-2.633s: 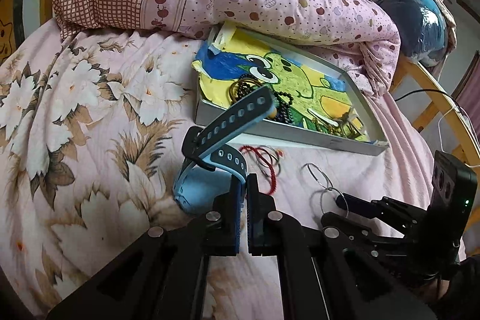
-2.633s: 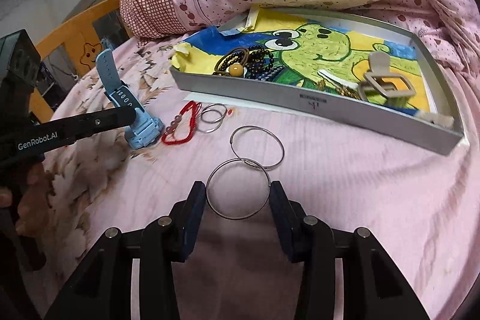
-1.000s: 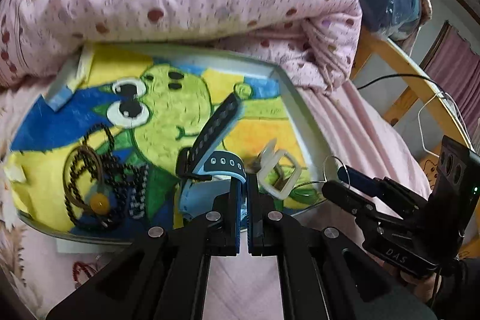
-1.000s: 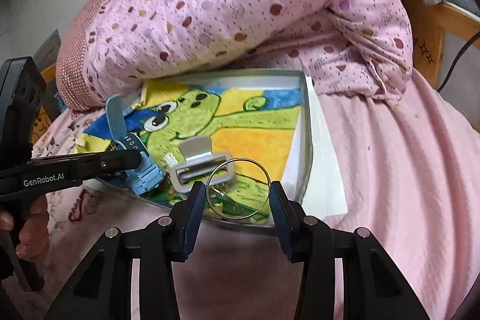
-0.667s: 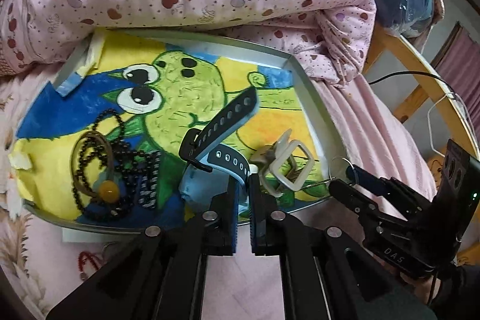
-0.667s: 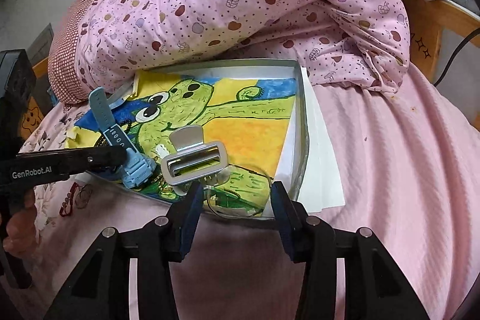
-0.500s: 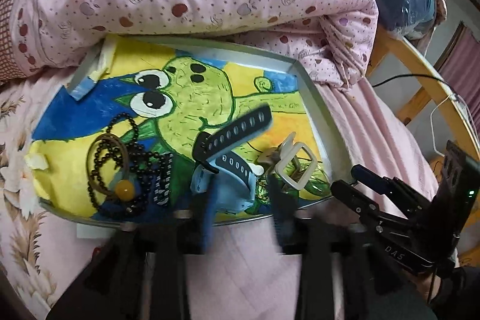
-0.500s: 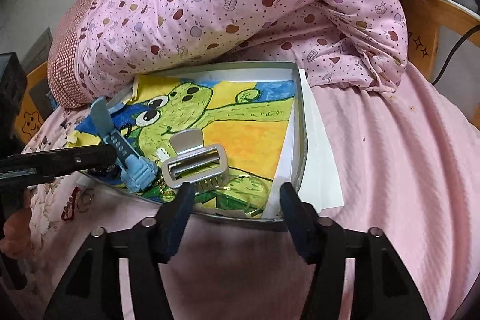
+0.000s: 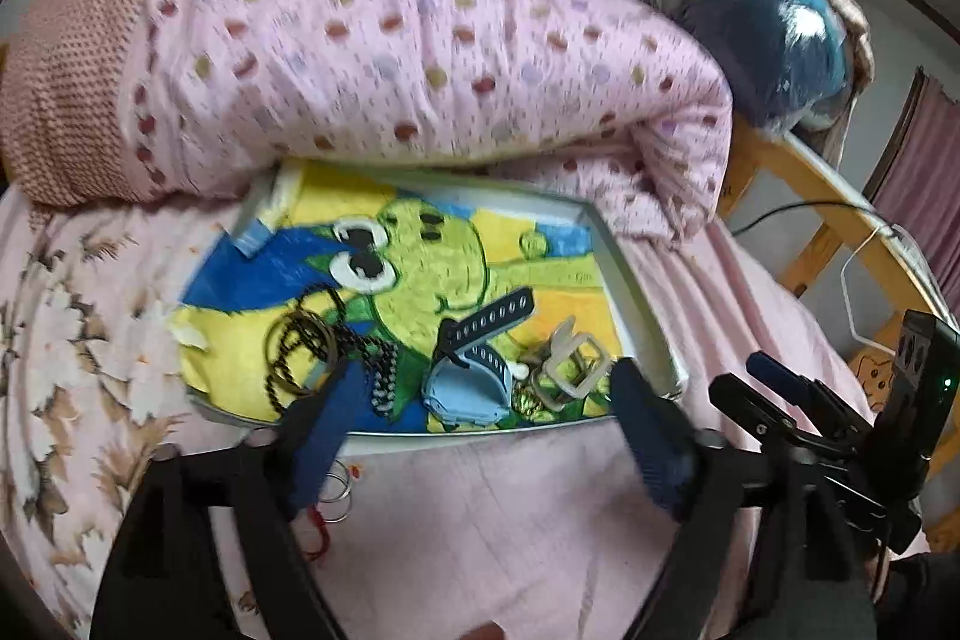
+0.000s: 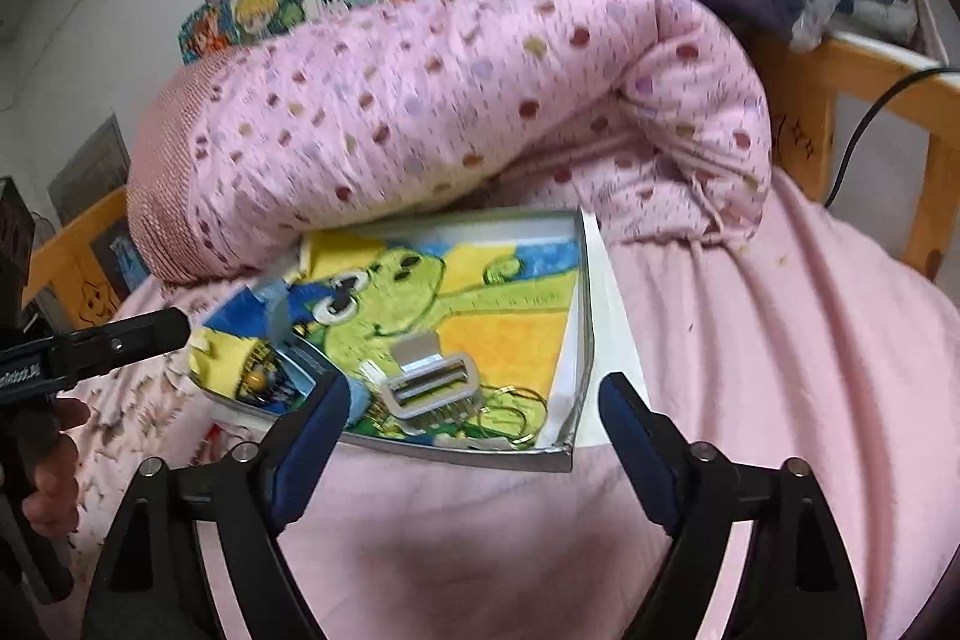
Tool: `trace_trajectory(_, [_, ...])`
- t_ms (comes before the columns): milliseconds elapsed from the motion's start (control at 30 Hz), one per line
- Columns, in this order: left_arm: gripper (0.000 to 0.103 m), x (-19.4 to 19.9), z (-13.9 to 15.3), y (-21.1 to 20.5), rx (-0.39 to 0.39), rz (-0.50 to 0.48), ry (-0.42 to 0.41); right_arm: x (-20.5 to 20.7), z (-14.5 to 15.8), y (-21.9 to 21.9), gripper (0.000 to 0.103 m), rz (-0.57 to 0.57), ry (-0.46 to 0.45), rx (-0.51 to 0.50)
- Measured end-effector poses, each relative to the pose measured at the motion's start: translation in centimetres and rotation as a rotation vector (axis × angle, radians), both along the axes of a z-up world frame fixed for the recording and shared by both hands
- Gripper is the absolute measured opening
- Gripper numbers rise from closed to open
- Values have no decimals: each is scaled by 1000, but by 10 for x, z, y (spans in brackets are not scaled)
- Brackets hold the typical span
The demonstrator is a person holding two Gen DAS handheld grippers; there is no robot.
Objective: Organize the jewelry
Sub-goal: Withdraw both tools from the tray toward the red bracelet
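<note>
A flat tray (image 9: 636,304) with a green frog picture inside is seen lying on a bed (image 9: 480,520) with a pink sheet. Its far edge is tucked under a rolled pink quilt (image 9: 420,40) with spots.

The left gripper (image 9: 480,424) is held just in front of the tray's near edge. Its two blue fingers (image 9: 324,418) are spread wide apart, and nothing is held between them. The right gripper (image 10: 474,430) is held near the tray's near right corner. It is spread wide too, and it is empty.

A blue watch (image 9: 468,388) with a dark strap is seen inside the tray, near the front edge. One end of the strap is stuck up at a slant. Just beside it, on the right, a pale hair clip (image 9: 570,364) is lying. A string of black beads (image 9: 336,340) is piled on the left part of the tray. In the right wrist view, thin wire rings (image 10: 510,415) are seen in the tray's near right corner, just beside the clip.

Outside the tray, on the sheet by the left finger, some small silver rings (image 9: 339,490) and a red cord (image 9: 318,526) are lying. They are partly hidden by the finger.

A hand (image 10: 51,472) is seen on the handle of the left gripper at the edge of the right wrist view.
</note>
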State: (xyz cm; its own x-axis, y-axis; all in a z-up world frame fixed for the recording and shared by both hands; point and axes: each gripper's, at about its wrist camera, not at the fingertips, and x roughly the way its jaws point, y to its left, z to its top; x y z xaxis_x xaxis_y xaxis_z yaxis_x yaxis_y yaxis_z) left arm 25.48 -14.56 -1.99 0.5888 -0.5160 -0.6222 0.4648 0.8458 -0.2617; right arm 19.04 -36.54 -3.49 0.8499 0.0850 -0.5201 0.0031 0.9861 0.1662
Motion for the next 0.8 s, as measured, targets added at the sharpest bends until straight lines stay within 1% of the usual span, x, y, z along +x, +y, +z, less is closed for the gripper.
trace_trajectory(67, [91,-11,10,7,-12,10,-36,-9,10,3,93,0,-30,5])
trace_trajectory(133, [91,-21,19,15,-18,18,-67,-19,19,8,97,1,-60,4])
trace_trajectory(167, [93,-25,23,18,-16,23,-79,-25,25,11,100,1,-75,-2])
trace_trajectory(200, [98,-30,26,21,-14,27,-90,-30,30,15,102,2,-91,-7])
trace_trajectory(267, [101,-42,34,30,-12,45,-127,-40,38,21,102,5,-116,-12])
trace_trajectory(367, [101,-60,43,43,4,67,-176,-55,49,33,103,20,-150,-24])
trace_trajectory(467, [101,-77,48,57,24,88,-216,-69,56,49,103,42,-178,-57])
trace_trajectory(633, [101,-103,51,82,62,112,-255,-87,59,74,103,88,-206,-101])
trace_trajectory(800, [101,-125,47,101,110,111,-259,-96,53,98,103,132,-190,-141])
